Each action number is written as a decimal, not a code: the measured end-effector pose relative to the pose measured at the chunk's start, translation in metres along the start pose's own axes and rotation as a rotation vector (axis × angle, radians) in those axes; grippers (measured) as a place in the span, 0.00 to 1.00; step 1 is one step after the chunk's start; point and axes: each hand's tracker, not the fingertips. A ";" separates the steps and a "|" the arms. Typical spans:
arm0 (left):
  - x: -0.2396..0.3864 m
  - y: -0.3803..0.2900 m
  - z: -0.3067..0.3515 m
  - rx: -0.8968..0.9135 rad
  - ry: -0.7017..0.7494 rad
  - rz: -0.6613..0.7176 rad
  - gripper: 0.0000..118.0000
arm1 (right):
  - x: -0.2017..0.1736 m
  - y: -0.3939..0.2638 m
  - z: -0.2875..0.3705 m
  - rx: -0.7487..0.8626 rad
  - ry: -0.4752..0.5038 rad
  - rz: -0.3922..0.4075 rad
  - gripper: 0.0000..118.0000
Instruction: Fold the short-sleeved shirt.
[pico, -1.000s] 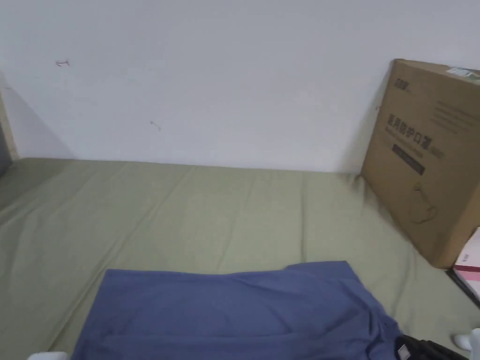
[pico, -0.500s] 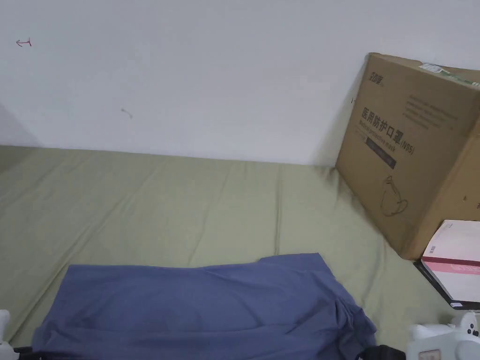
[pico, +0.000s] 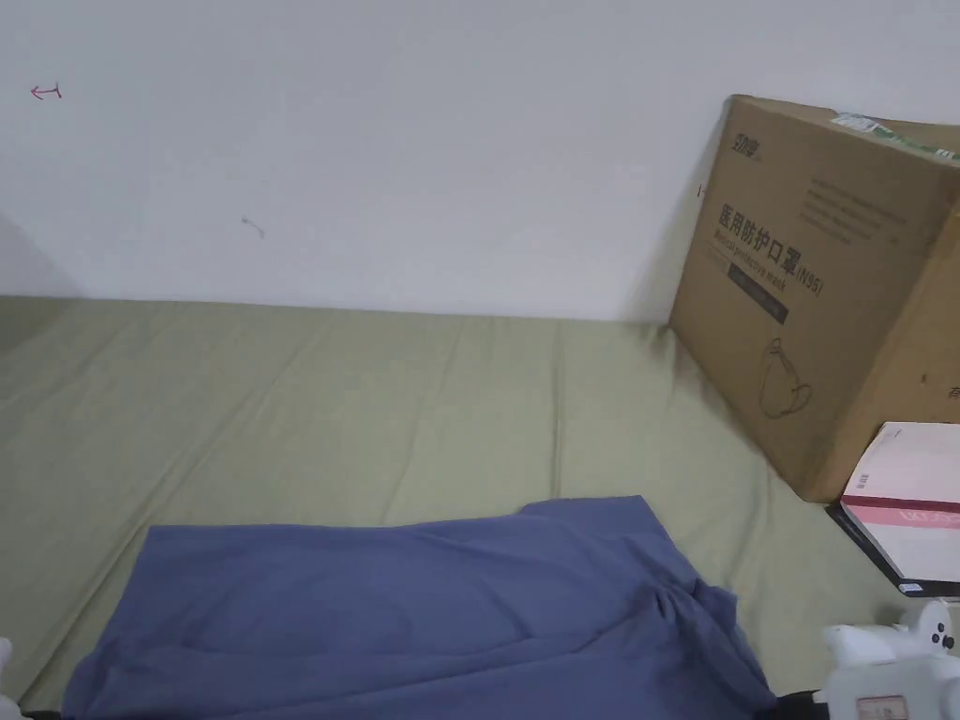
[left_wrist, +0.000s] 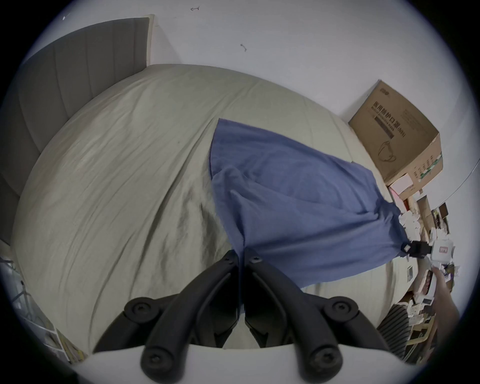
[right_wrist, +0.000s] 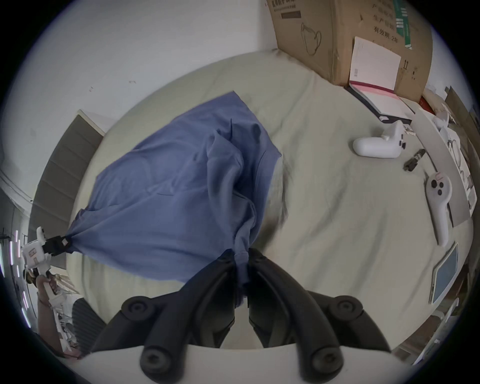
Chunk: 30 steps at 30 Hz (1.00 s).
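Observation:
A blue short-sleeved shirt (pico: 422, 609) is stretched over the green bed sheet (pico: 328, 403), its near edge lifted off the bed. My left gripper (left_wrist: 242, 256) is shut on one near corner of the shirt (left_wrist: 298, 207). My right gripper (right_wrist: 241, 253) is shut on the other near corner of the shirt (right_wrist: 168, 194), where the cloth bunches into folds. The left gripper view shows the right gripper (left_wrist: 413, 249) far off, pinching cloth. Seen from the right gripper view, the left gripper (right_wrist: 58, 244) also pinches cloth. In the head view the white body of the right gripper (pico: 891, 670) sits at the bottom right.
A large cardboard box (pico: 825, 281) leans against the wall at the bed's far right, with a pink and white book (pico: 914, 506) beside it. White handheld controllers (right_wrist: 376, 145), a small dark object (right_wrist: 414, 159) and a tablet (right_wrist: 444, 275) lie on the sheet to the right. A grey headboard (left_wrist: 78, 57) stands at the left.
The head camera has swung right and down. The shirt's right side now bunches into deeper folds near the right gripper, which has come into view at the bottom right.

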 end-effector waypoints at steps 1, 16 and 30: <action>-0.003 0.002 0.007 0.012 -0.009 0.008 0.02 | 0.002 -0.003 0.011 -0.004 0.023 -0.009 0.06; -0.034 -0.070 0.014 -0.344 0.011 -0.080 0.06 | -0.003 -0.101 0.028 -0.256 -0.012 -0.052 0.07; 0.001 -0.014 0.106 0.250 -0.038 -0.007 0.87 | -0.062 -0.053 0.119 0.240 0.053 -0.005 0.87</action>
